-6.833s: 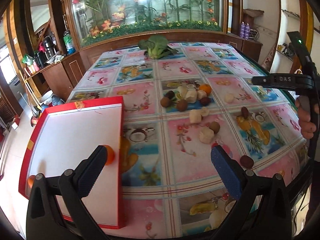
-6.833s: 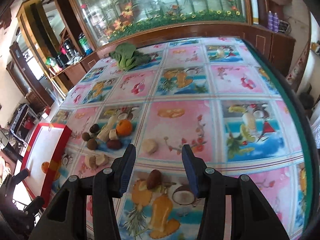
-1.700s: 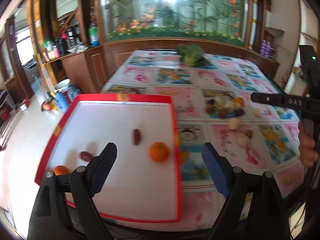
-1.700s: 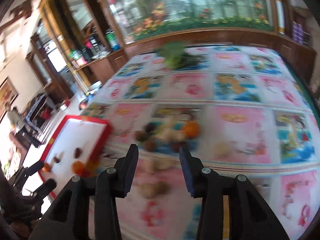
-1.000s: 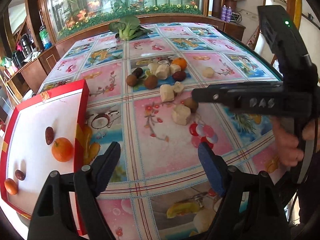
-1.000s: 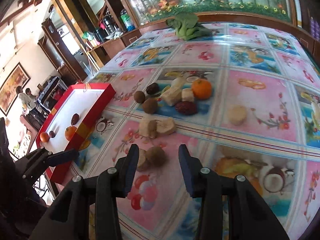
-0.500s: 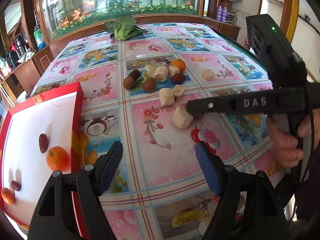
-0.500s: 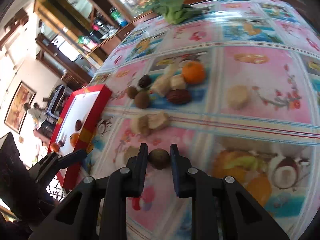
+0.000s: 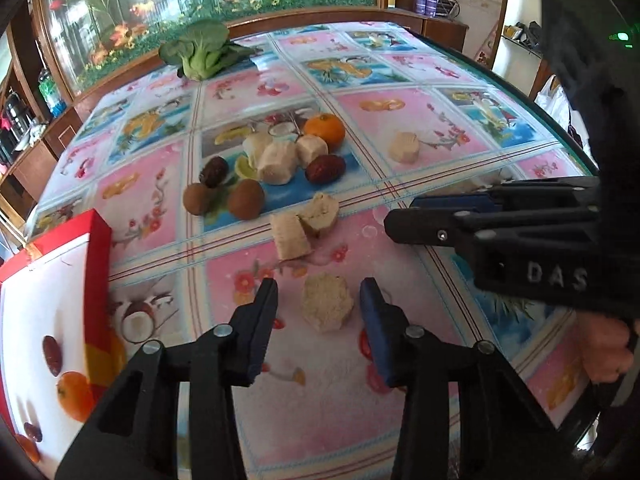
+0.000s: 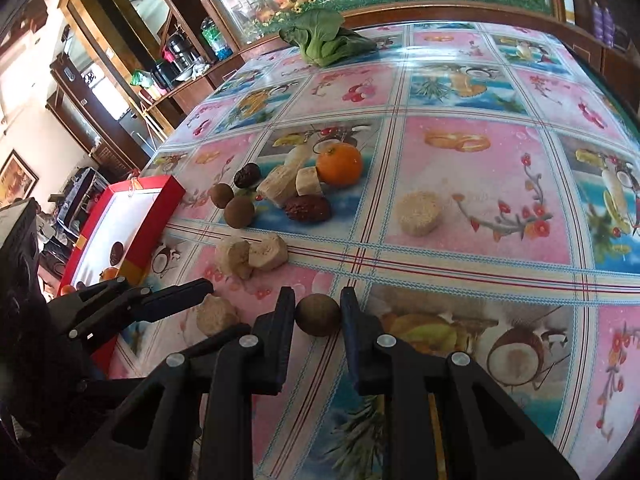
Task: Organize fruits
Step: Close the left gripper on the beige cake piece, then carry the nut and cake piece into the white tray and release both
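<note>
The right claw is pinched on a round brown fruit. The left claw is spread wide, and a pale chunk is seen between its fingers.

My right gripper pinches a round brown fruit, both pads touching it. My left gripper straddles a pale rough chunk on the table, gaps on both sides. Two more pale chunks lie touching just beyond it. Farther cluster: orange, pale pieces, two dark red dates, two brown round fruits. One pale chunk sits alone to the right. Red-rimmed white tray on the left holds an orange and a dark date
</note>
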A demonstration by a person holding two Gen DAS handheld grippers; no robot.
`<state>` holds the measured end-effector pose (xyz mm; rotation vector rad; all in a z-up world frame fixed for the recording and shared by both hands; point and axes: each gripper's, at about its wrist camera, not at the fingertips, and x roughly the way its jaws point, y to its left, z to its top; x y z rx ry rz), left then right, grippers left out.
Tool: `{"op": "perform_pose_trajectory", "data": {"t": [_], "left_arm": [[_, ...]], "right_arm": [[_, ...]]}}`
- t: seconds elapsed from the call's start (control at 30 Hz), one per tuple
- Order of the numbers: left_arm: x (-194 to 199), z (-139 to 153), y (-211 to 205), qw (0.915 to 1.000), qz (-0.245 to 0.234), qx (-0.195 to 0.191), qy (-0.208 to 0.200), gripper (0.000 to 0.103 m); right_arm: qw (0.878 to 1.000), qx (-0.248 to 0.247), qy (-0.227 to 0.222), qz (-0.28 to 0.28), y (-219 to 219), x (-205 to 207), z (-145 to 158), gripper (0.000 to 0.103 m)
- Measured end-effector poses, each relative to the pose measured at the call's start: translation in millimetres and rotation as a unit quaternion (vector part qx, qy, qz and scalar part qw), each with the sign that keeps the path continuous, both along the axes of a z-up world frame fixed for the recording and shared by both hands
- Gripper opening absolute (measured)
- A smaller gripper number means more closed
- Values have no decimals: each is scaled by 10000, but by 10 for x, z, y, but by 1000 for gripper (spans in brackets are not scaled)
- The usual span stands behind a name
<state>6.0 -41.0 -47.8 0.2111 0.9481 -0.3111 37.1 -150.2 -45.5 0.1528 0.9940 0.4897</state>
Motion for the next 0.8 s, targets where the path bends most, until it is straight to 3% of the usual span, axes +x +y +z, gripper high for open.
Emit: {"op": "perform_pose_trajectory", "data": {"t": [0.07, 0.13, 0.47, 0.63, 0.8], "left_arm": [[1, 0, 3, 10000, -4, -54, -20, 32], [5, -1, 12, 9999, -15, -143, -3, 28], [-136, 96, 114, 9988, 221, -391, -199, 28], [-369, 291, 263, 9968, 380, -443, -545, 28], [-616, 535, 650, 9898, 898, -413, -1030, 28]], "right_arm": [[9998, -160, -129, 40, 50, -20, 5, 21], [9993, -286, -235, 54, 106, -31, -2, 21], [9987, -42, -510, -68, 98, -51, 60, 21], [9957, 48, -873, -303, 47, -87, 142, 21], [9943, 160, -981, -386, 40, -85, 173, 21]]}}
